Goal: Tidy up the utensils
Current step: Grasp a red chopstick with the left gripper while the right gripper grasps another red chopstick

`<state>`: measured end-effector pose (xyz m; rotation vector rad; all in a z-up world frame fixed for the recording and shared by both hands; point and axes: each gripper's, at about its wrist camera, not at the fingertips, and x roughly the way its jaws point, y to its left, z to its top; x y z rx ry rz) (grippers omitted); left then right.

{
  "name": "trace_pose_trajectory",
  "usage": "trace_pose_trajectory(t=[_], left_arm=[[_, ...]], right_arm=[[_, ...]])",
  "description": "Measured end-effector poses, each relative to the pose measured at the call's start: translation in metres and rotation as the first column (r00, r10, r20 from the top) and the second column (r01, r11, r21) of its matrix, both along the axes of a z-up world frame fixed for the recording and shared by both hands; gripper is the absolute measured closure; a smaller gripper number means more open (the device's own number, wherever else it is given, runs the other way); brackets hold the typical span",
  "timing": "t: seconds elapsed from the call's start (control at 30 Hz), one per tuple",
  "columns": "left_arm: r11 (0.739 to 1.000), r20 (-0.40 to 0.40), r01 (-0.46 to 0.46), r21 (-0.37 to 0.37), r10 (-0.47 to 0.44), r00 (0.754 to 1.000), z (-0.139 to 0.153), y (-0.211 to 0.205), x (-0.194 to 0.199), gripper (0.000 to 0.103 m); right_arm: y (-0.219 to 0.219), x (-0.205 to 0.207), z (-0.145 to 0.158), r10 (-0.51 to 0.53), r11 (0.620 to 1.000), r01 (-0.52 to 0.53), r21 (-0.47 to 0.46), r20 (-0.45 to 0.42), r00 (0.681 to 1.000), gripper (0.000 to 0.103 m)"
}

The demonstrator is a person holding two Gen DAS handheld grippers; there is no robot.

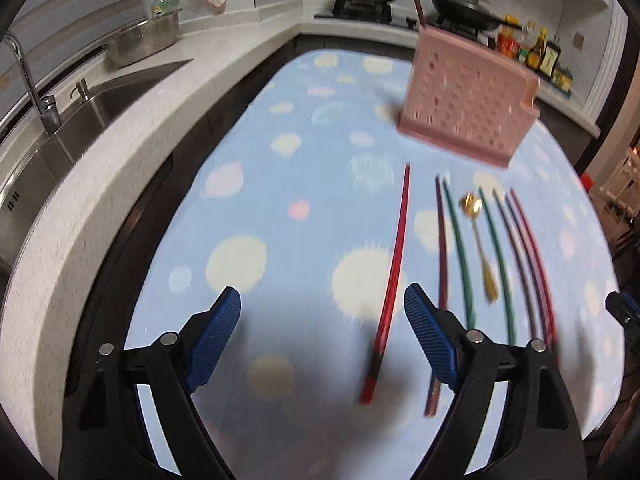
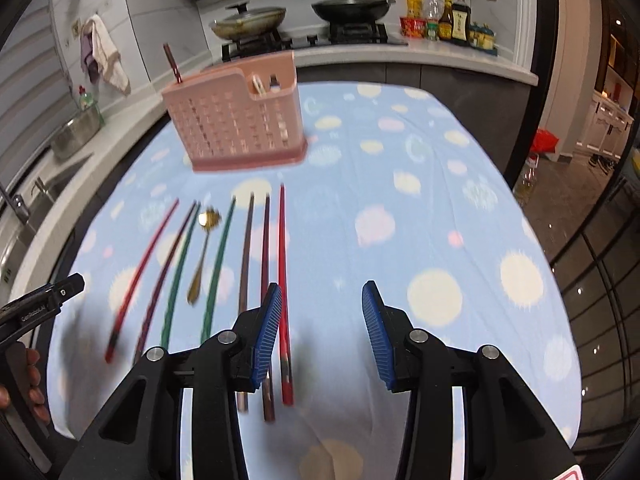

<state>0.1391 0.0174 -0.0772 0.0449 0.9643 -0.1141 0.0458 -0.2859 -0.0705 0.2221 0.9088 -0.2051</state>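
A pink perforated utensil holder [image 1: 466,102] [image 2: 236,126] stands on the blue spotted tablecloth [image 1: 280,184] [image 2: 400,208], with one dark red chopstick [image 2: 172,62] upright in it. Several red, green and purple chopsticks [image 1: 496,264] [image 2: 216,264] and a gold spoon [image 1: 478,236] [image 2: 202,252] lie in a row in front of it. A red chopstick [image 1: 394,276] lies between my left gripper's open fingers; the left gripper [image 1: 322,324] is empty above the cloth. My right gripper [image 2: 320,316] is open and empty, with another red chopstick [image 2: 283,288] just inside its left finger.
A white counter with a steel sink [image 1: 60,132] and tap runs along the left. A metal bowl [image 1: 144,40] sits by the sink. Two pans [image 2: 352,6] sit on the stove at the back, with sauce bottles [image 2: 452,20] beside them.
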Motion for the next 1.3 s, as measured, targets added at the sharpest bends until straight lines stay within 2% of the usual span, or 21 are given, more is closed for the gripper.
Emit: trace_pose_trajectory(t=[0.07, 0.27, 0.37, 0.43, 0.63, 0.8, 1.03, 1.17, 1.3], left_arm=[[1.000, -0.013, 0.015, 0.021, -0.015, 1.000, -0.009, -0.002, -0.012, 0.023], [0.998, -0.059, 0.051, 0.025, -0.049, 0.997, -0.029, -0.008, -0.033, 0.023], [0.998, -0.065, 0.061, 0.019, -0.059, 0.996, -0.034, -0.008, -0.038, 0.023], [0.998, -0.059, 0.066, 0.023, -0.064, 0.996, -0.033, -0.009, -0.038, 0.023], [0.997, -0.041, 0.076, 0.016, -0.076, 0.996, -0.031, -0.007, -0.034, 0.025], [0.996, -0.055, 0.089, 0.008, -0.088, 0.995, -0.036, -0.008, -0.031, 0.037], [0.995, -0.062, 0.097, -0.004, -0.097, 0.993, -0.039, -0.008, -0.027, 0.042], [0.995, -0.072, 0.103, -0.017, -0.104, 0.992, -0.043, -0.009, -0.026, 0.051], [0.994, -0.068, 0.108, -0.013, -0.109, 0.992, -0.045, -0.012, -0.025, 0.051]], right_arm=[[0.003, -0.008, -0.013, 0.008, 1.000, -0.008, 0.005, -0.029, 1.000, 0.062], [0.017, -0.018, -0.033, 0.044, 0.999, -0.044, 0.003, -0.063, 0.997, 0.062], [0.022, -0.017, -0.036, 0.058, 0.998, -0.058, 0.001, -0.065, 0.996, 0.066], [0.024, -0.015, -0.038, 0.064, 0.998, -0.064, 0.006, -0.068, 0.996, 0.072], [0.029, -0.008, -0.040, 0.082, 0.997, -0.081, 0.010, -0.067, 0.994, 0.078], [0.031, -0.004, -0.043, 0.089, 0.996, -0.088, 0.009, -0.077, 0.993, 0.082], [0.030, 0.001, -0.050, 0.090, 0.996, -0.089, 0.009, -0.092, 0.992, 0.087], [0.030, 0.002, -0.053, 0.088, 0.996, -0.087, 0.014, -0.100, 0.991, 0.090], [0.030, 0.002, -0.055, 0.084, 0.996, -0.083, 0.014, -0.104, 0.991, 0.092]])
